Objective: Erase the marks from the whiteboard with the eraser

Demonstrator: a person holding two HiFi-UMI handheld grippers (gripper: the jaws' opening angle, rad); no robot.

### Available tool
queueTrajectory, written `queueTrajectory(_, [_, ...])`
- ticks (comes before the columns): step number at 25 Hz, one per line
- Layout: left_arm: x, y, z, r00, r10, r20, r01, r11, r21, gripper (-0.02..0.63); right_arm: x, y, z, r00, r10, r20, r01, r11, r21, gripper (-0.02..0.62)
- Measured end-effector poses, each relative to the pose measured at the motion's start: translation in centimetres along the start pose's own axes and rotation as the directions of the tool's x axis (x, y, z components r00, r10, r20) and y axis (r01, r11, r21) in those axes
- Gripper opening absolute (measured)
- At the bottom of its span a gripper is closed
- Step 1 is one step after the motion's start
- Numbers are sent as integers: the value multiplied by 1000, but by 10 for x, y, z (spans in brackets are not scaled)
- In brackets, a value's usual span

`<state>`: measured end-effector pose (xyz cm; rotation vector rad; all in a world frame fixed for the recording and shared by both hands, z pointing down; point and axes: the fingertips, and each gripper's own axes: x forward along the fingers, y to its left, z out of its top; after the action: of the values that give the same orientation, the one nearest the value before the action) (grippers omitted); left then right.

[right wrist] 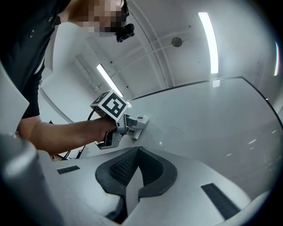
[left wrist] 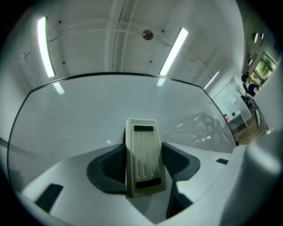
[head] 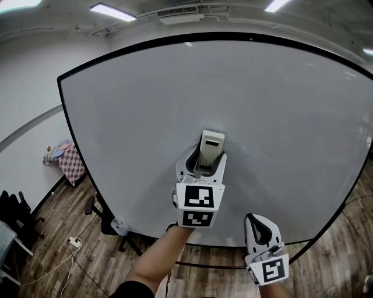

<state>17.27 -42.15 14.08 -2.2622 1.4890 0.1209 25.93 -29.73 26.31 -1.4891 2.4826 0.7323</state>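
Left gripper clamps a beige ribbed plastic eraser against the black-framed white whiteboard ahead. Right gripper jaws together, empty, lower right of it.

I see a wooden plank floor along the near edge. At the far left, low against the pale wall, sits a checkered bundle. Nearer on the left stand dark chairs, and just right of them a white power strip lies on the floor, its cable trailing towards me. Overhead are a strip light and a vent. The left gripper view shows a round ceiling fitting and a window at far right.
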Motion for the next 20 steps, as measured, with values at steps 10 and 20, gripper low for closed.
queueTrajectory(10, [17,-53,8,994,-71,-85,87,973,212,267,-16,-13,8,1000,-22,14,22,1000,-11,18])
queueTrajectory(20, [35,-119,20,988,-97,-120,143,867,477,268,-42,-47,0,996,-93,1,93,996,-11,18])
